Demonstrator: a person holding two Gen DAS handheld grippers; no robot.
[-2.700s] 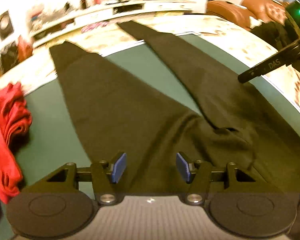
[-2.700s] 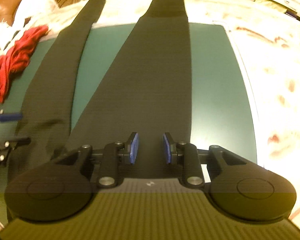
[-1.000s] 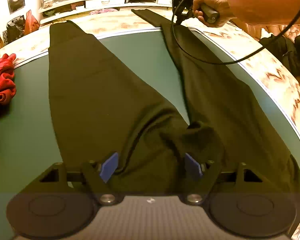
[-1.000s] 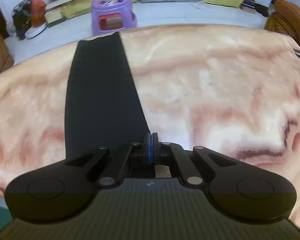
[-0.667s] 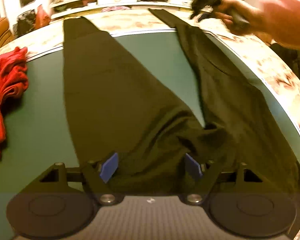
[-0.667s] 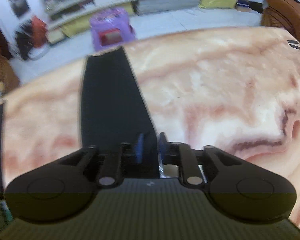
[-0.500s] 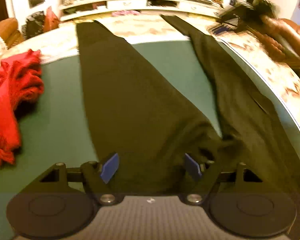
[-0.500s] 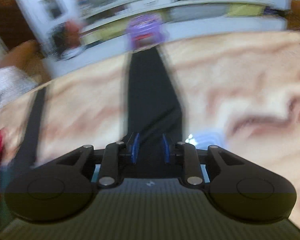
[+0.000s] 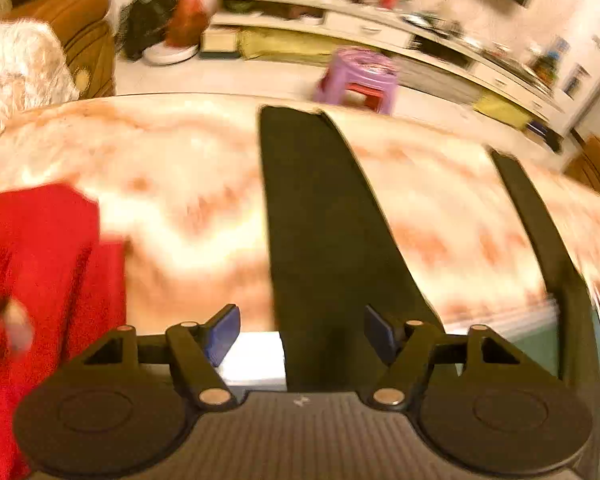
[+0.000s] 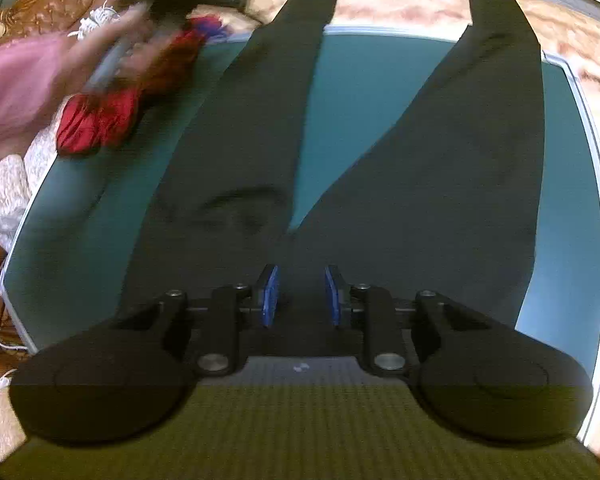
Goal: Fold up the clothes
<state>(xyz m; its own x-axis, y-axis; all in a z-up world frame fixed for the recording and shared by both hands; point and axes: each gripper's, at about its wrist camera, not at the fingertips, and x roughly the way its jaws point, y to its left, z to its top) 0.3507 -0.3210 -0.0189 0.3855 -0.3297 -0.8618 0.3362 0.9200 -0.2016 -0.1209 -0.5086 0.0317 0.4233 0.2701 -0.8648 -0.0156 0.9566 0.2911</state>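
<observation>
left wrist view: our left gripper (image 9: 300, 334) spread over trouser leg (image 9: 320, 220), probably lining up a hem grab | right gripper (image 10: 300, 296) spread above crotch, empty

Left gripper (image 9: 302, 332) is sitting with jaws spread wide, blue pads (image 9: 220, 336) well apart, nothing clamped between them. Right gripper (image 10: 300, 296) is hanging low and level, jaws parted more narrowly, nothing pinched. From the right wrist view, the person's left hand (image 10: 112, 48) is showing motion-blurred at upper left, pink sleeve (image 10: 16, 92) trailing behind it.
</observation>
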